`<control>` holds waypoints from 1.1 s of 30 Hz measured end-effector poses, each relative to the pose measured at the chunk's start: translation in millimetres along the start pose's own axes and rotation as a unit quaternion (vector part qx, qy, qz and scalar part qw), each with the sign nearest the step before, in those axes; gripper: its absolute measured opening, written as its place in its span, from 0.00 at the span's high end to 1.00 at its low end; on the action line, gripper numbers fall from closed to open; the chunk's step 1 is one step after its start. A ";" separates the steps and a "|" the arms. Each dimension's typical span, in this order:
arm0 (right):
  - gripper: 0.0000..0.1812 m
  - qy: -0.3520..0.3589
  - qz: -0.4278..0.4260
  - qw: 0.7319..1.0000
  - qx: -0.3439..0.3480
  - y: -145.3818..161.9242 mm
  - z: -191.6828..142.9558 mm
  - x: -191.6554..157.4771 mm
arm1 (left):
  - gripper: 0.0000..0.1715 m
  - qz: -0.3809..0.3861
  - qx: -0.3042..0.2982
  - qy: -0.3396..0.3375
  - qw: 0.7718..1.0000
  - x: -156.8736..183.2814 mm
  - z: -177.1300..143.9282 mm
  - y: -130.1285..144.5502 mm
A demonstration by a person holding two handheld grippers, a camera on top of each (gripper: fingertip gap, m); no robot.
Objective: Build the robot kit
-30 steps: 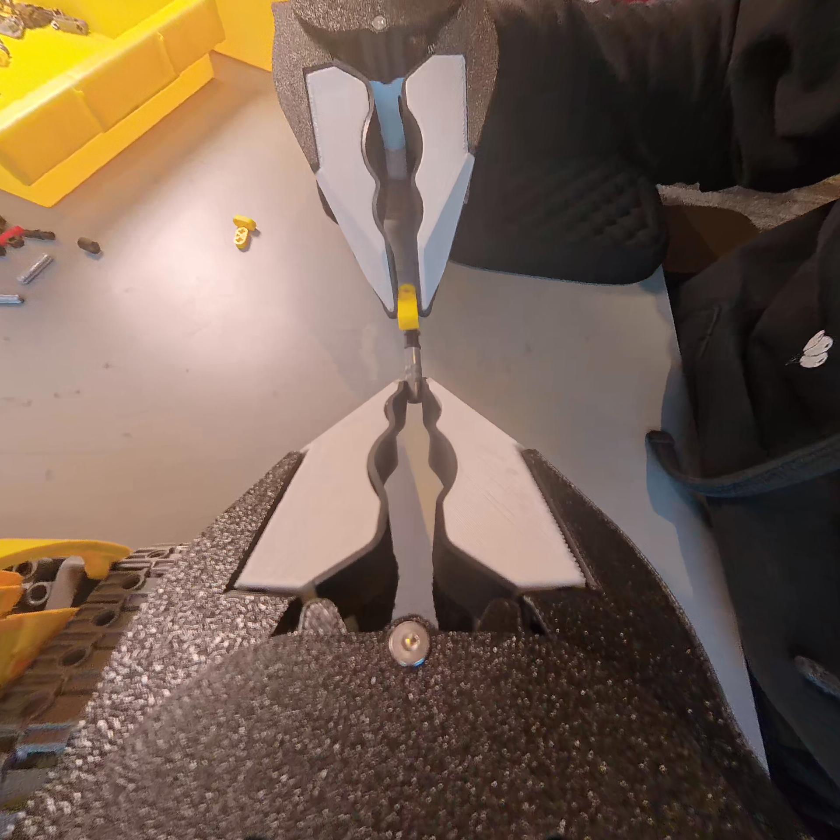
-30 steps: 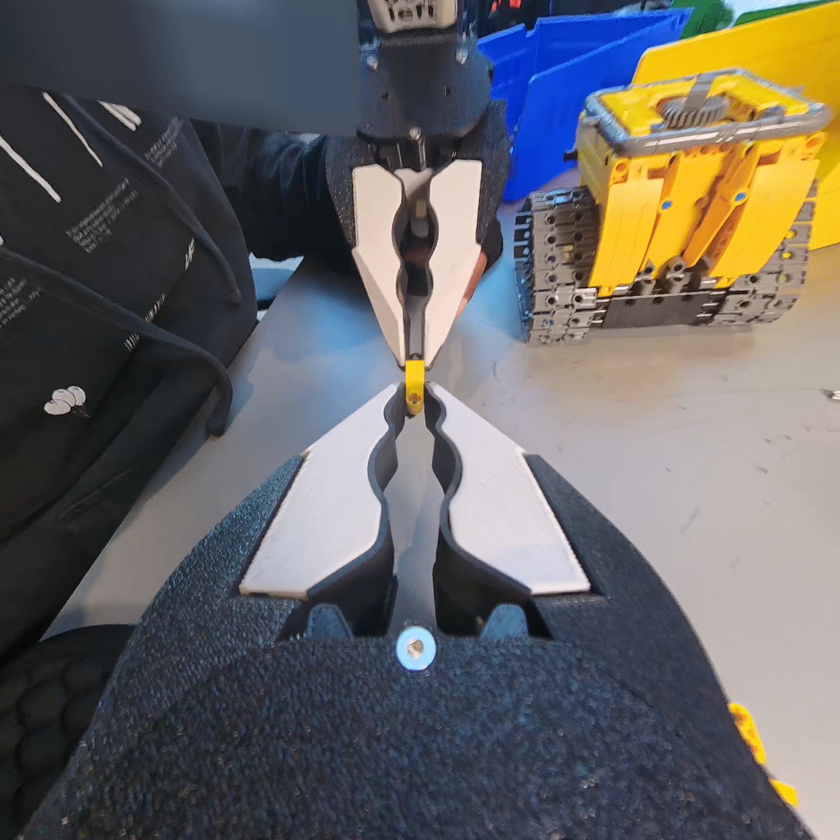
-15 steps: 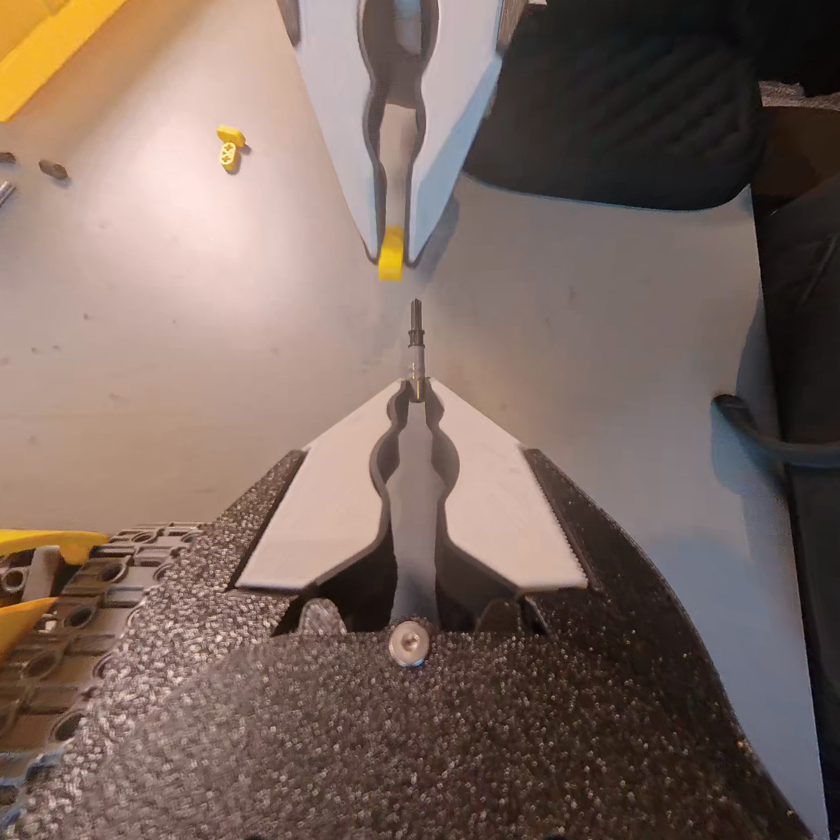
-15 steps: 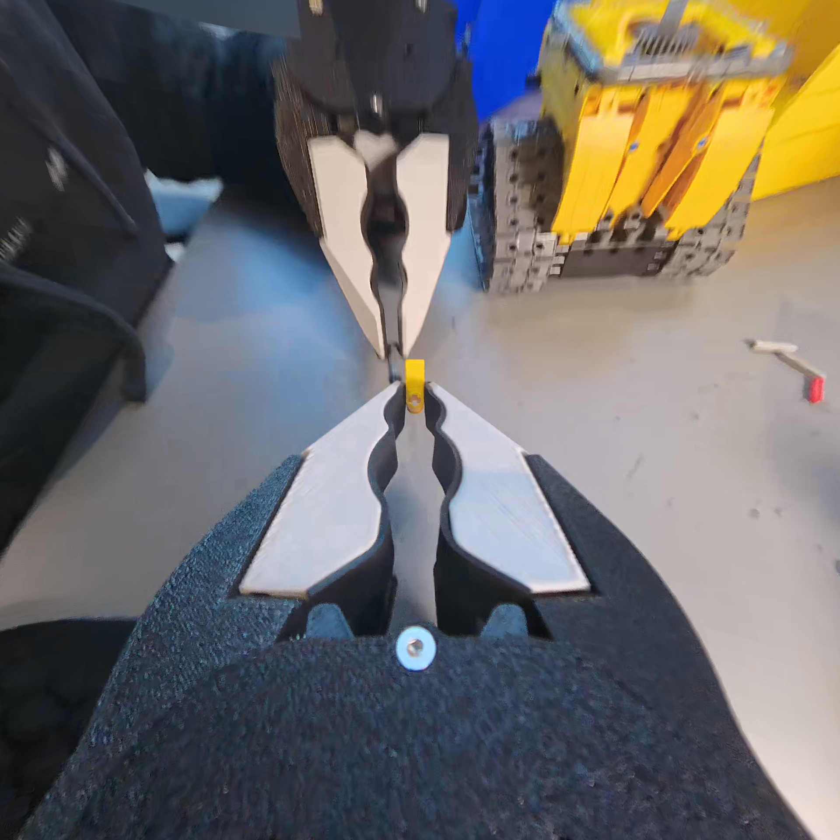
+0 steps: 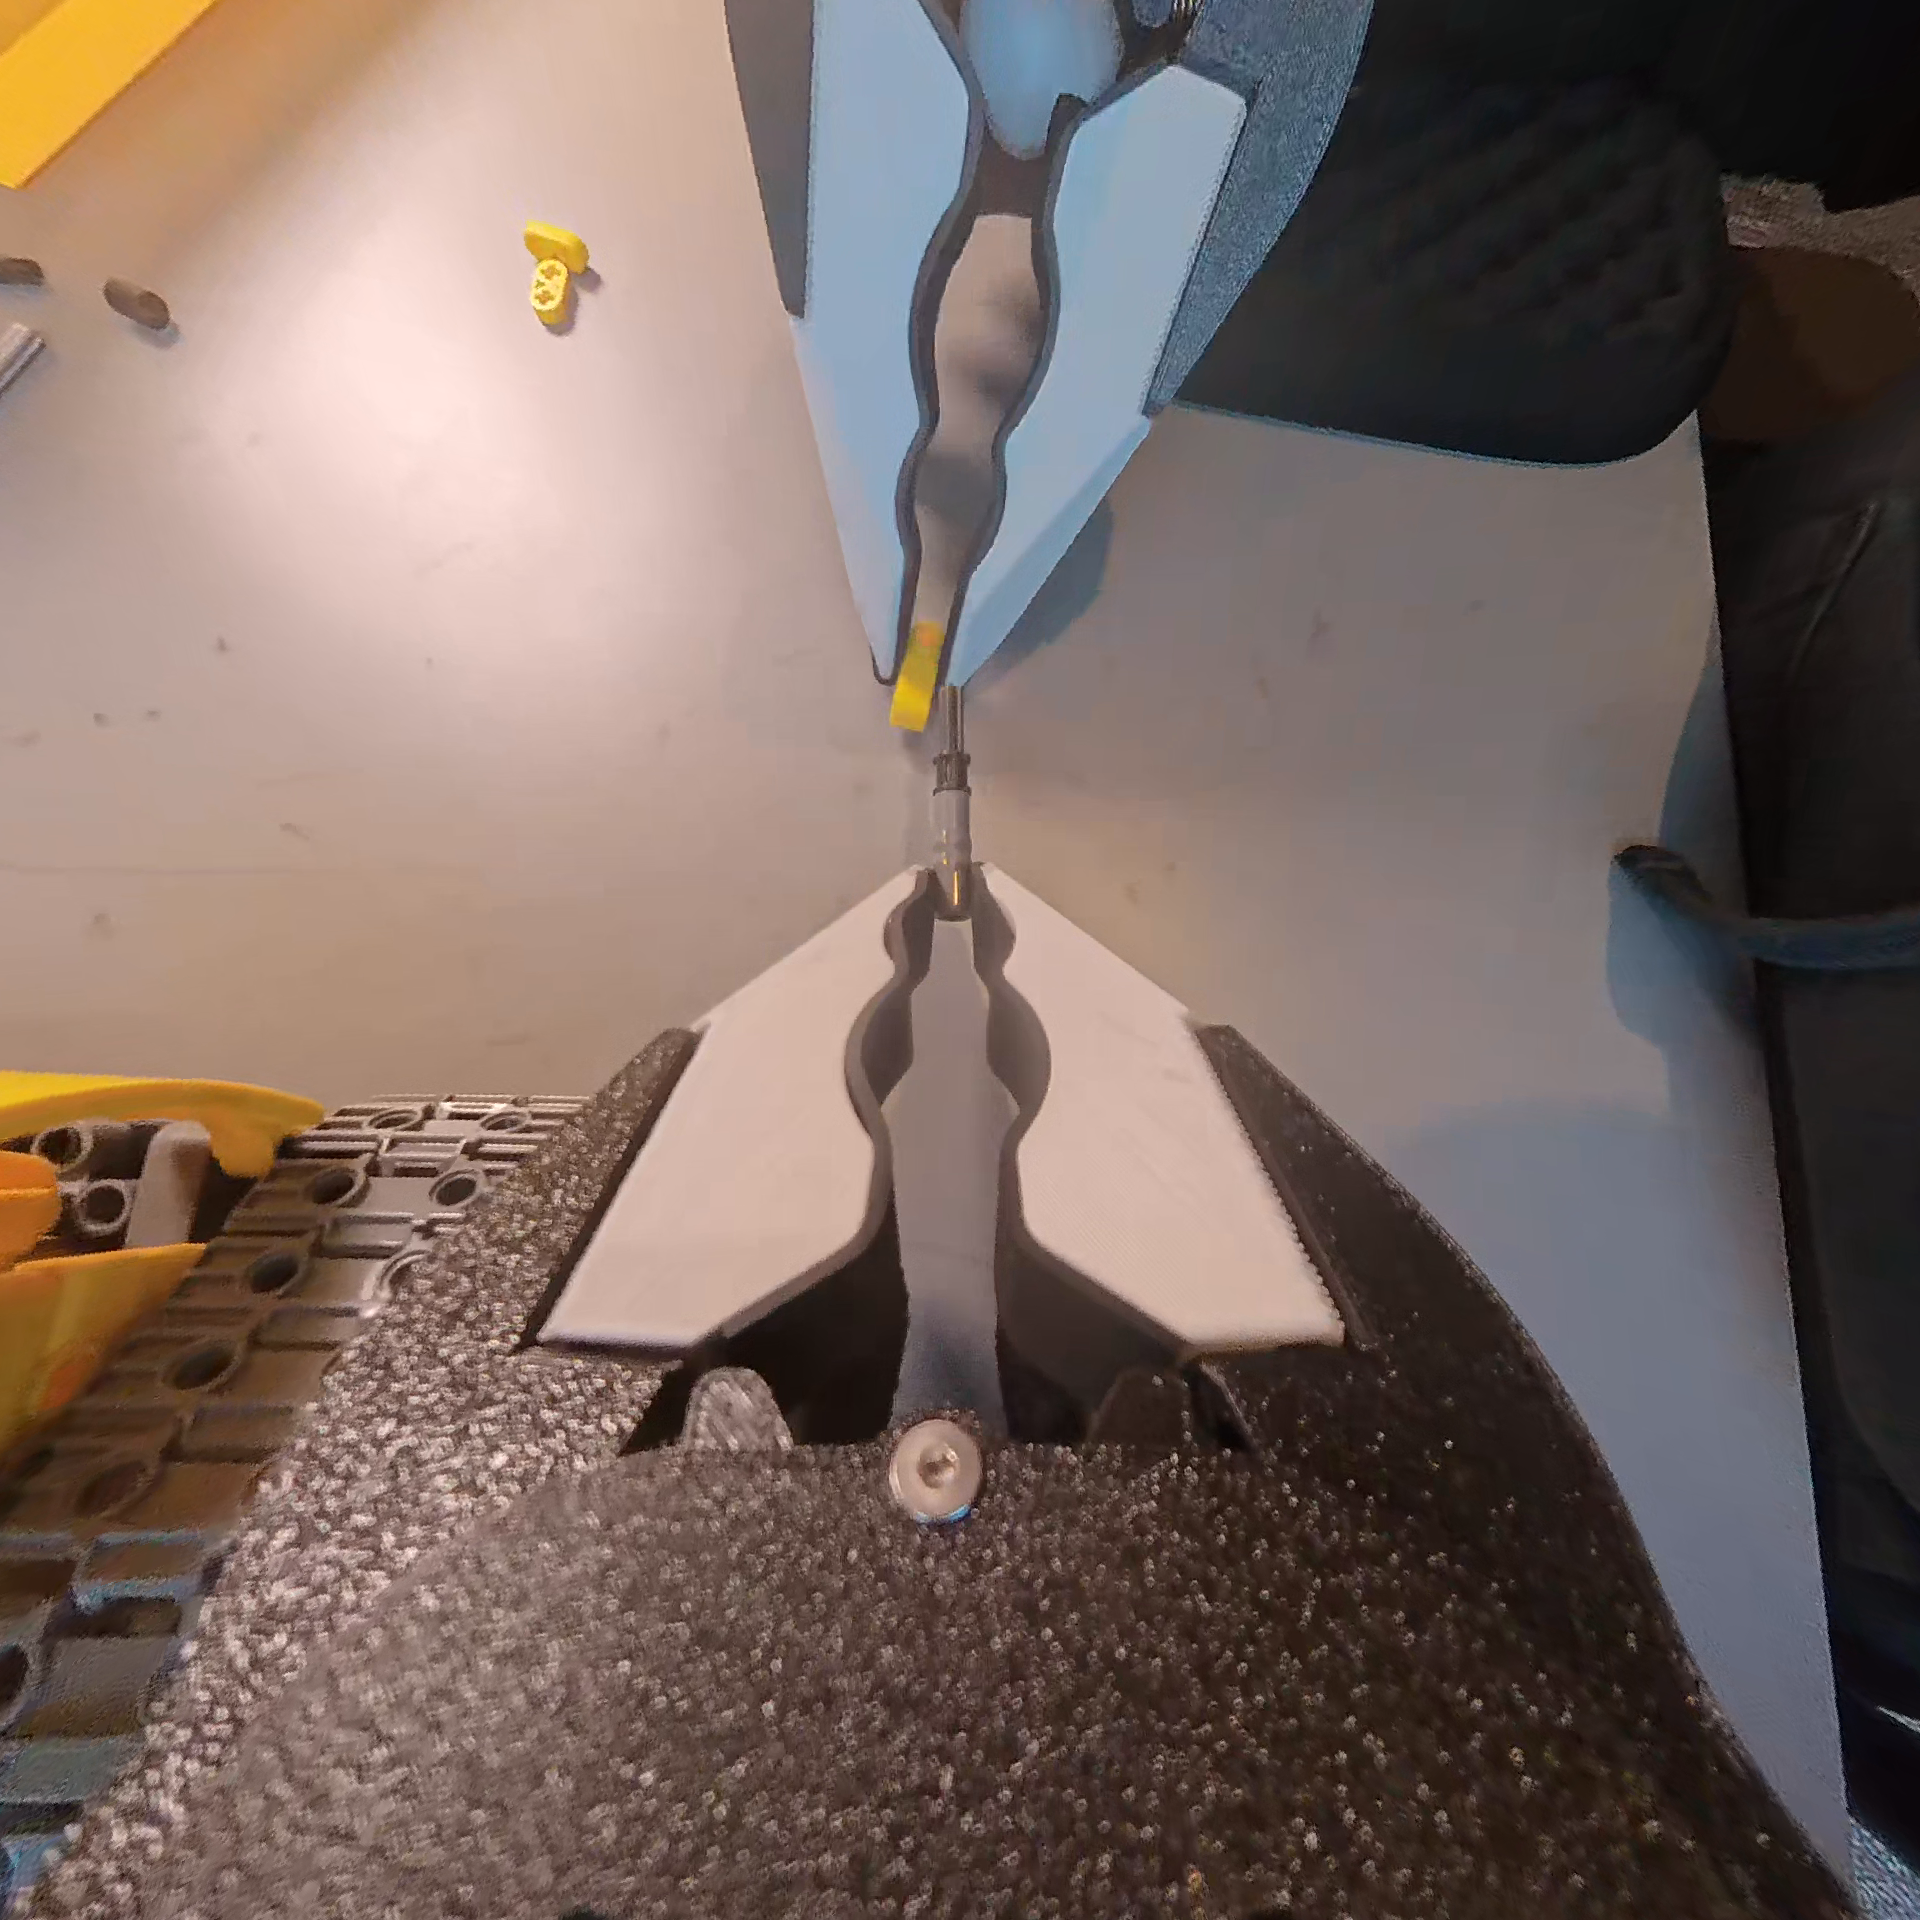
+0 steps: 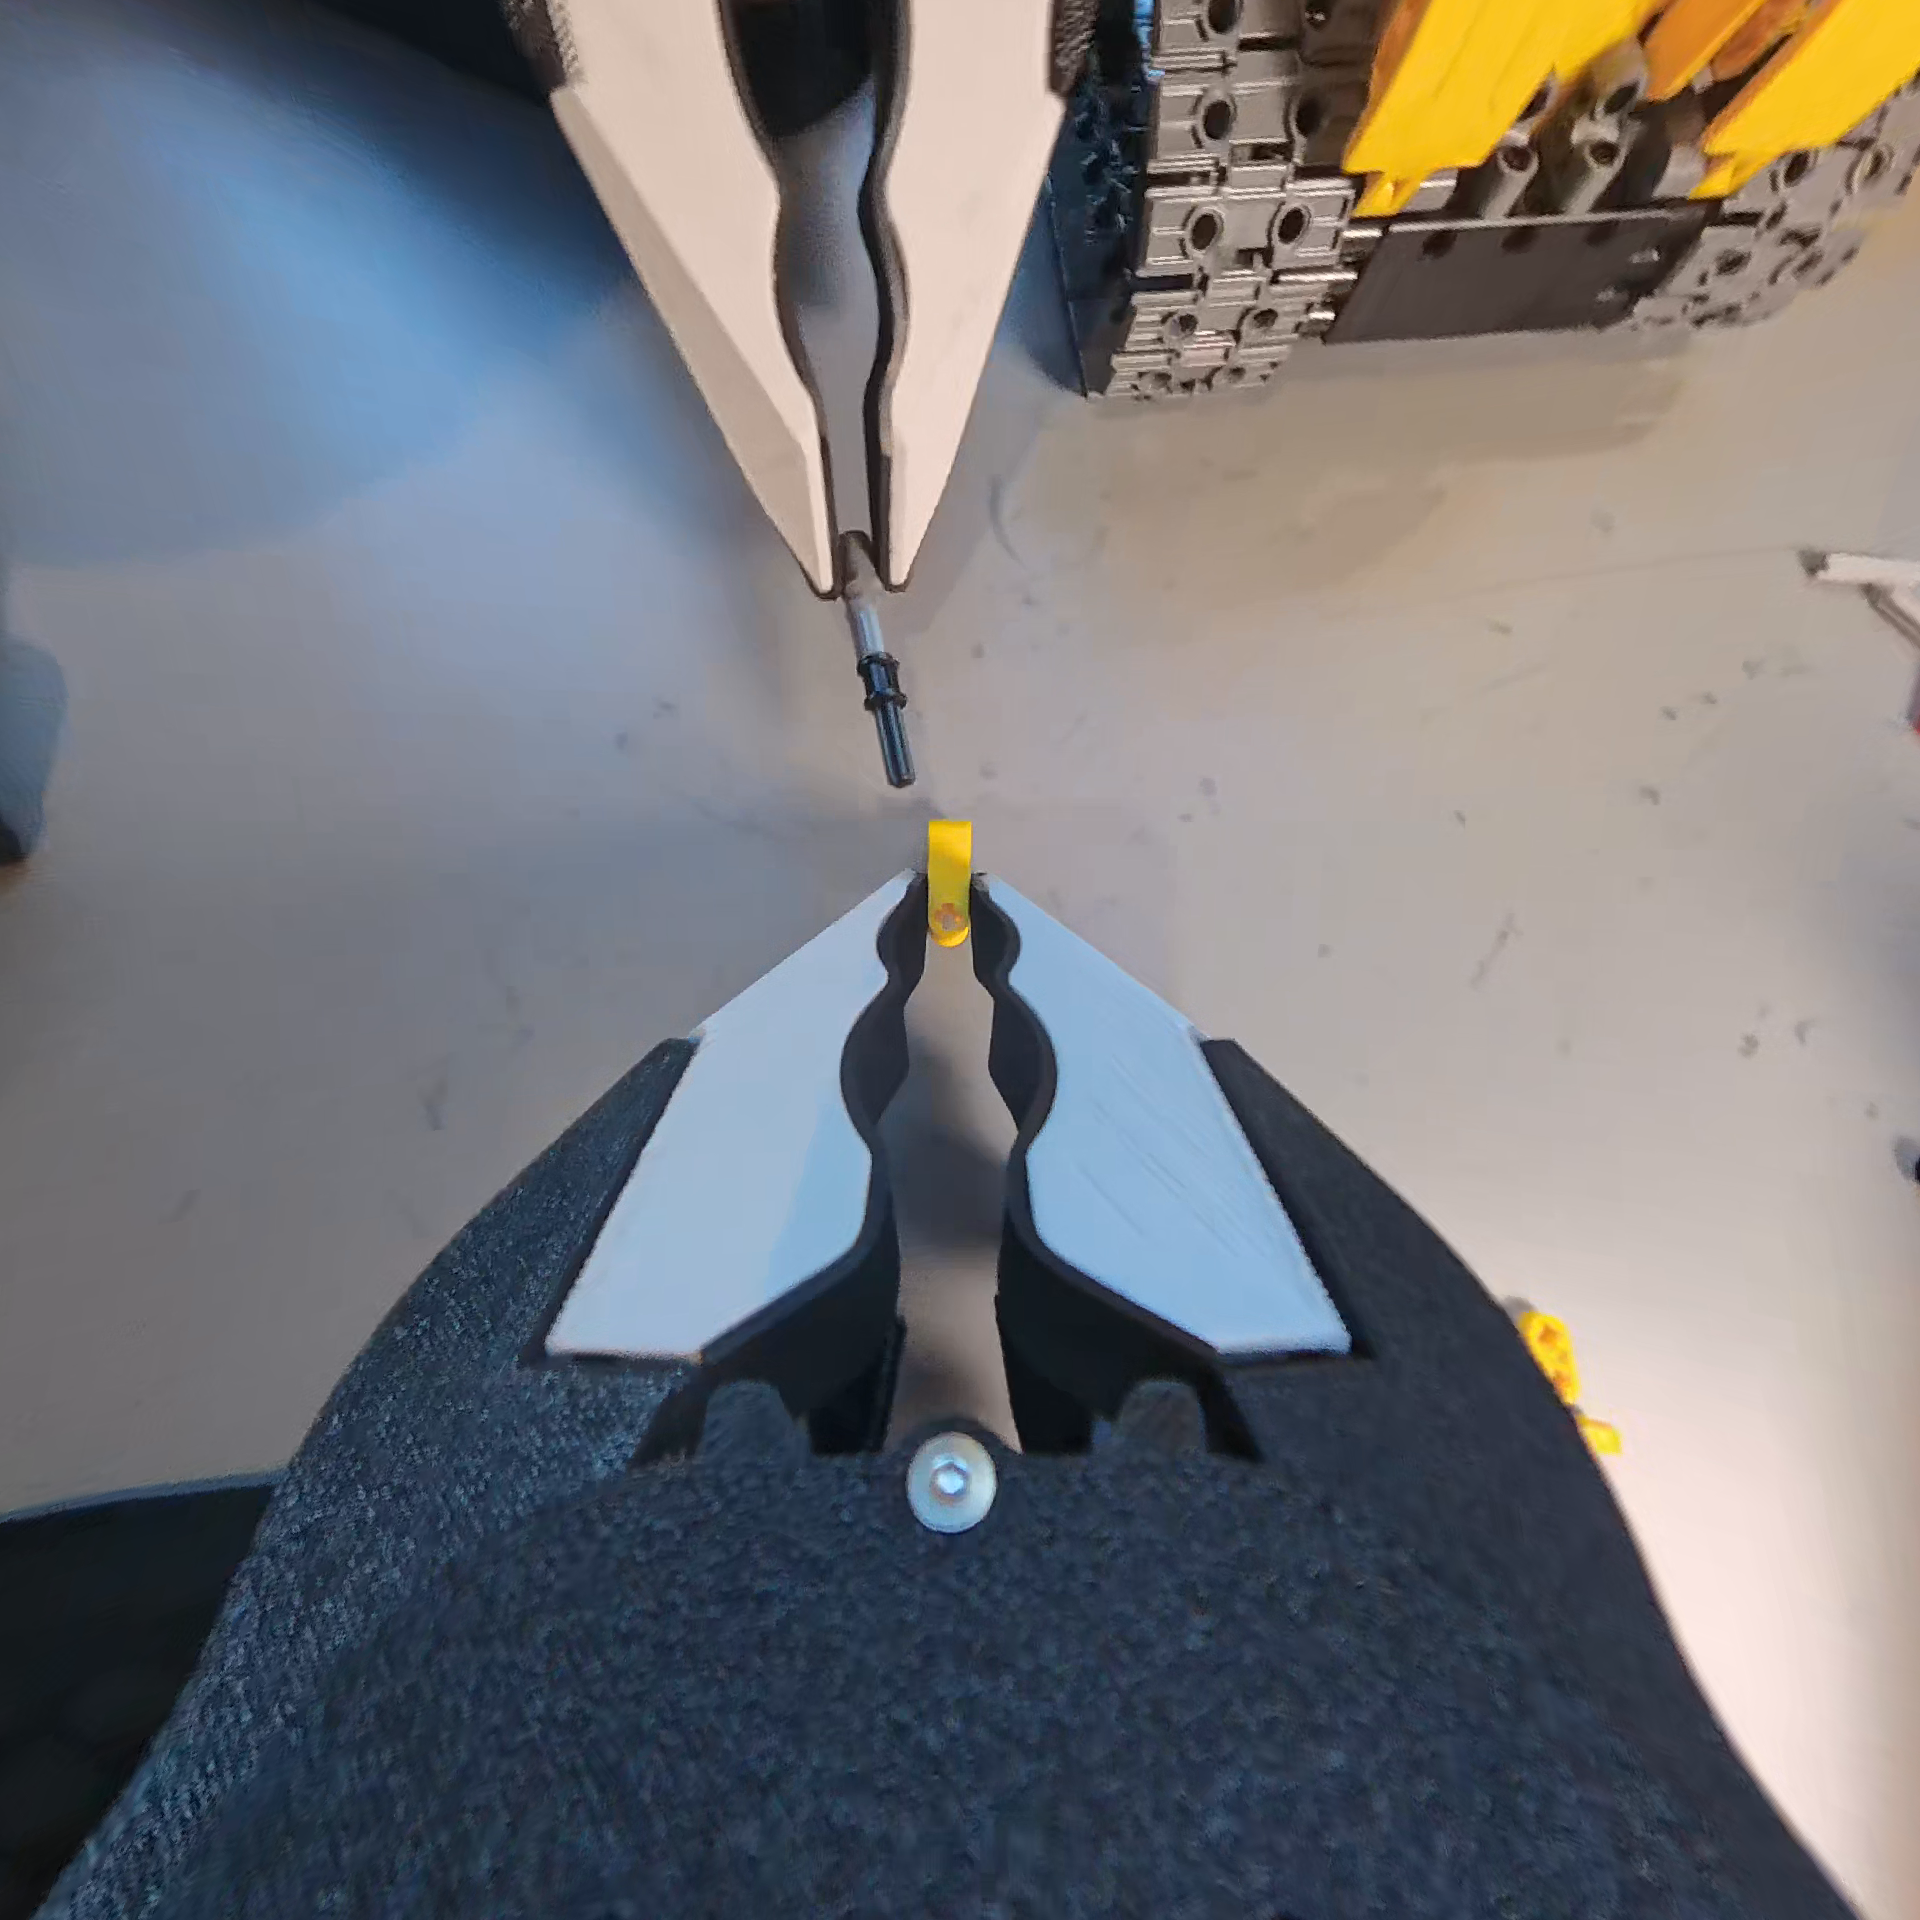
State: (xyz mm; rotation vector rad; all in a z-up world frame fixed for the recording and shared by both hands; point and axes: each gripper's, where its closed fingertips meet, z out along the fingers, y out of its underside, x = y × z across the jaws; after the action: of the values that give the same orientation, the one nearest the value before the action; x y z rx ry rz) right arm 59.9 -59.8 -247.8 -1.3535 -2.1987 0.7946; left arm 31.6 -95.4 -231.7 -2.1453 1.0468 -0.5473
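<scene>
My left gripper point(image 5: 949, 883) is shut on a thin grey and black pin point(image 5: 951, 800) that sticks out forward from its tips. My right gripper point(image 6: 948, 888) is shut on a small yellow connector piece point(image 6: 948, 883). The two grippers face each other tip to tip above the grey table point(image 5: 416, 623). In the left wrist view the right gripper point(image 5: 920, 670) holds the yellow piece point(image 5: 916, 681) just left of the pin's tip. In the right wrist view the left gripper point(image 6: 857, 582) holds the pin point(image 6: 881, 691), whose tip ends a short way from the yellow piece.
A yellow and grey brick-built tracked vehicle point(image 6: 1455, 187) stands behind the left gripper and shows at the lower left of the left wrist view point(image 5: 156, 1299). Loose yellow pieces point(image 5: 551, 281) and dark pins point(image 5: 135, 301) lie on the table. Dark clothing point(image 5: 1818, 727) borders the right edge. The left gripper's tips are roughly 6 centimetres from the right gripper's.
A second ago the pin and the yellow piece were joined tip to tip. The grippers pulled apart, then came close again; the pin now sits slightly beside the yellow piece.
</scene>
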 end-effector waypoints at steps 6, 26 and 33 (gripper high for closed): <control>0.85 -0.012 0.057 0.998 -0.035 7.4 -4.7 -6.9 | 0.97 0.004 -0.012 -0.007 1.000 -0.7 2.5 4.3; 0.87 -0.039 -0.020 0.999 0.016 -8.2 -8.6 -14.1 | 0.97 0.001 -0.018 -0.003 1.000 0.2 0.6 7.0; 0.84 -0.082 -0.032 0.996 -0.026 -1.5 -0.8 -22.7 | 0.97 -0.007 -0.014 0.001 1.000 -1.1 -1.3 7.1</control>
State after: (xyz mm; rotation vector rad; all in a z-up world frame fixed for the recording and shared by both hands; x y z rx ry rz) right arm 69.1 -80.6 -247.8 -1.2745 -2.3925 0.8580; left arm 26.5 -98.2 -236.1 -2.1788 1.0479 -0.5437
